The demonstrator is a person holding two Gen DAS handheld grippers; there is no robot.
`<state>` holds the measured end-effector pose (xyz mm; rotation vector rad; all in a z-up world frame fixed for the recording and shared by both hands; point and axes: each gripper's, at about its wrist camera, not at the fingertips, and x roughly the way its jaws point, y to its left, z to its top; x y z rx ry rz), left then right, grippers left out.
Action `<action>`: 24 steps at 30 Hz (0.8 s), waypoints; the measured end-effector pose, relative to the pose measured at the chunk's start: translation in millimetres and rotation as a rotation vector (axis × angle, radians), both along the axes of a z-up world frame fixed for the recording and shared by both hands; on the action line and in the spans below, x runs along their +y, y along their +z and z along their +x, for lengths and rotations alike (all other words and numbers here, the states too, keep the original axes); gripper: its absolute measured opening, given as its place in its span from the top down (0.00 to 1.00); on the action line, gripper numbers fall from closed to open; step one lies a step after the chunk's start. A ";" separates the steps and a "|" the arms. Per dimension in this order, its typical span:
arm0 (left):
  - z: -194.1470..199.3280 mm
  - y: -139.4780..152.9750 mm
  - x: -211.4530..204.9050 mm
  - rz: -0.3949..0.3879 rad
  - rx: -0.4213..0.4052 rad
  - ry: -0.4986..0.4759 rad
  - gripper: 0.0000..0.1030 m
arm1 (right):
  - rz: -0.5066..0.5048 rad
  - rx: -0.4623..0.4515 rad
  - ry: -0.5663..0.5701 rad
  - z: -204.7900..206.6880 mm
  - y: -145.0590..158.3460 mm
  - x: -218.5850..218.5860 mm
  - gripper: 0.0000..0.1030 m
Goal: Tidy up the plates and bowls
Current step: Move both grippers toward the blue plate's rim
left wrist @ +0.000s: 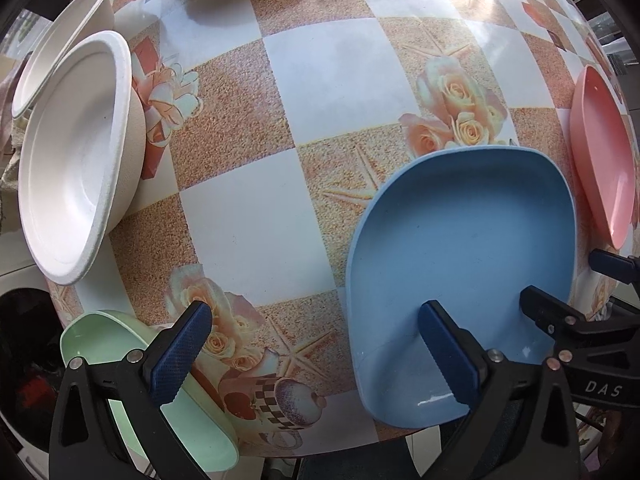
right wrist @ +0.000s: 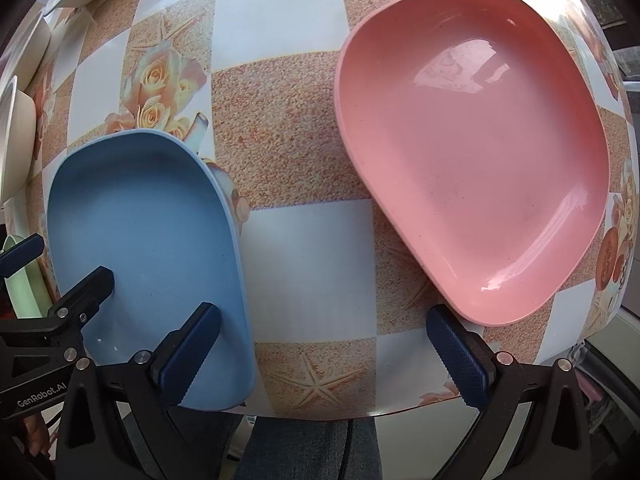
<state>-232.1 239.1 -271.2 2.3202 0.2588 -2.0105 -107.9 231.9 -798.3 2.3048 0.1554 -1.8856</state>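
Observation:
A blue plate [left wrist: 460,248] lies near the table's front edge, with a pink plate [left wrist: 604,152] to its right and a green plate [left wrist: 100,340] at the front left corner. My left gripper [left wrist: 318,354] points down, open and empty; one finger hangs over the green plate, the other over the blue plate. In the right wrist view the blue plate [right wrist: 148,240] and pink plate [right wrist: 472,160] lie side by side, apart. My right gripper [right wrist: 326,360] is open between them and holds nothing. Two white bowls [left wrist: 76,148] [left wrist: 64,36] sit at the left.
The table [left wrist: 256,220] has a glossy checkered cloth with roses and starfish. Its front edge runs just under both grippers, and a person's trousers [right wrist: 312,448] show below it. The other gripper shows at each view's side: right gripper [left wrist: 572,280], left gripper [right wrist: 70,260].

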 end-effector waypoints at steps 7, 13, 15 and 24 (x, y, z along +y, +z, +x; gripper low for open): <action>6.4 -15.7 -27.1 0.032 -0.014 0.040 0.00 | -0.014 0.042 -0.001 35.0 -1.2 -4.6 0.00; 3.5 -14.2 -24.7 0.071 -0.025 0.034 0.00 | -0.012 0.045 0.019 32.9 -0.2 -5.1 0.00; 4.7 -11.0 -21.1 0.088 -0.034 0.031 0.00 | -0.009 0.049 0.024 30.7 2.4 -6.1 0.00; 22.0 3.0 -22.3 0.072 -0.031 0.061 0.00 | -0.021 0.039 0.009 19.2 7.7 -0.7 0.00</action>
